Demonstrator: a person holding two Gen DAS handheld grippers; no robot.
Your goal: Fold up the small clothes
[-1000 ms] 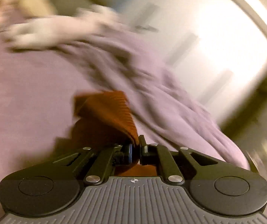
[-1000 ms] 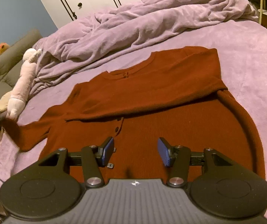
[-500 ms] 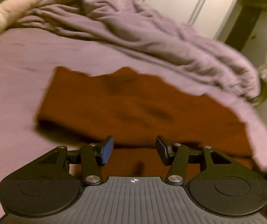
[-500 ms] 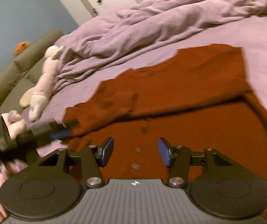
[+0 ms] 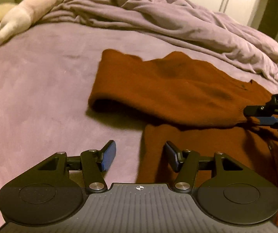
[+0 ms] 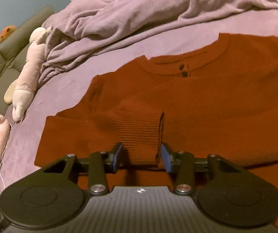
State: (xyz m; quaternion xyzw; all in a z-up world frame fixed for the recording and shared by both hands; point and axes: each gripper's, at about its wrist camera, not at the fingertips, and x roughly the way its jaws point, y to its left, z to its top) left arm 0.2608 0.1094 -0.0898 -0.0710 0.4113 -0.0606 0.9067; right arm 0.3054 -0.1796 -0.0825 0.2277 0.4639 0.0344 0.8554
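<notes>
A rust cardigan [image 6: 207, 104] lies spread on the lilac bed [image 5: 32, 89], neck with two dark buttons [image 6: 183, 70] toward twelve o'clock in the right wrist view. One sleeve [image 5: 168, 89] is folded across the body, and its ribbed cuff [image 6: 141, 134] lies at six o'clock in that view.

The right gripper [image 6: 141, 156] is down at the cuff, blue pads on either side of it. Its jaws have just been closing, yet a thin gap shows beside each pad, so it does not grip the cuff. From the left wrist view the same gripper [image 5: 263, 119] comes in at three o'clock, tips at the sleeve end.

The left gripper [image 5: 139, 156] hangs over the cardigan's edge at six o'clock, one pad above bare sheet, the other above knit. Its jaws have just been opening and stand about half apart, with nothing between them.

A crumpled duvet [image 6: 158, 9] of the same lilac lies heaped at twelve o'clock. A pale plush toy [image 6: 28, 77] lies at nine o'clock by the bed's edge
</notes>
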